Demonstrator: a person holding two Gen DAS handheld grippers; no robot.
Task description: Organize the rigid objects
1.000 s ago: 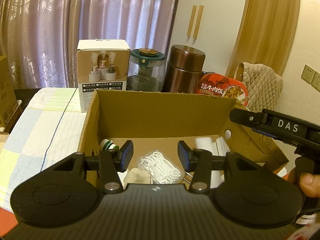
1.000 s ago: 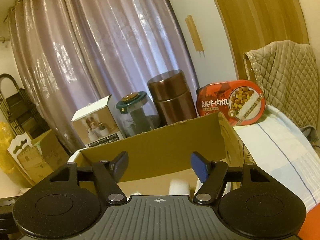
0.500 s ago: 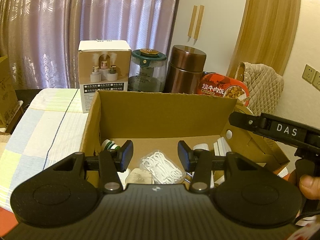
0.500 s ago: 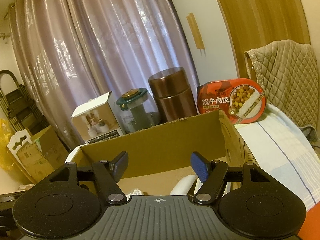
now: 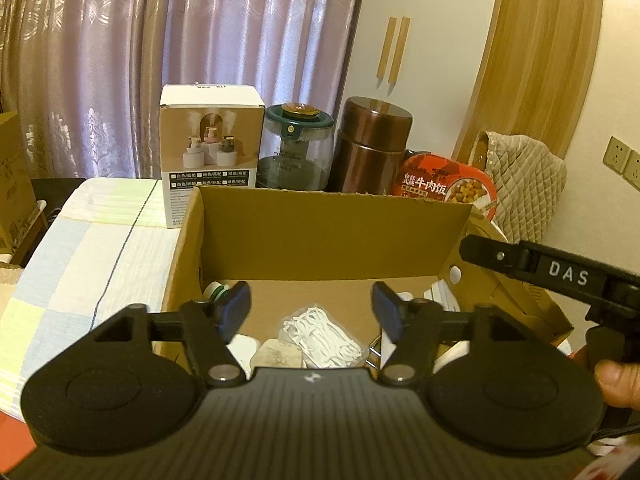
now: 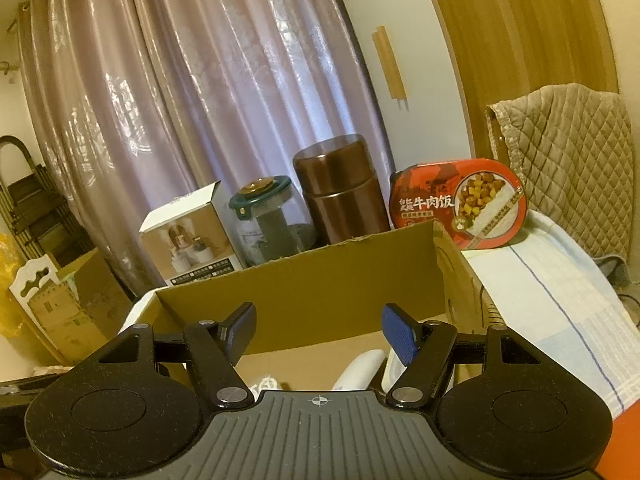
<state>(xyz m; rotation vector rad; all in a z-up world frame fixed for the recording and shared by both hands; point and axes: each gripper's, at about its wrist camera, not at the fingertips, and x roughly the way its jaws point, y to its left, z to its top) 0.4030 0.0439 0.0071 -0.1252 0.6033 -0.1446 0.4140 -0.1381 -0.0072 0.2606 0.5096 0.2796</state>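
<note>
An open cardboard box (image 5: pixel 332 236) (image 6: pixel 304 292) stands on the cloth-covered table. Inside it lie a bag of white floss picks (image 5: pixel 320 336), a small green-capped bottle (image 5: pixel 214 290) and white items (image 6: pixel 360 368) at the right. Over the box's near edge my left gripper (image 5: pixel 312 312) hangs with its jaws opening and nothing between them. My right gripper (image 6: pixel 318 330) is over the box's right part, its jaws opening too, empty. Its finger (image 5: pixel 520 260) shows at the right of the left wrist view.
Behind the box stand a white product carton (image 5: pixel 210 152), a glass jar with a green lid (image 5: pixel 294 148), a brown metal canister (image 5: pixel 372 144) and a red beef-rice meal tub (image 5: pixel 444 188). A quilted chair back (image 6: pixel 568 160) is at the right, curtains behind.
Both grippers' jaws have spread wider than in the earlier frames. Neither hand has shifted, and the items in the box lie as before.
</note>
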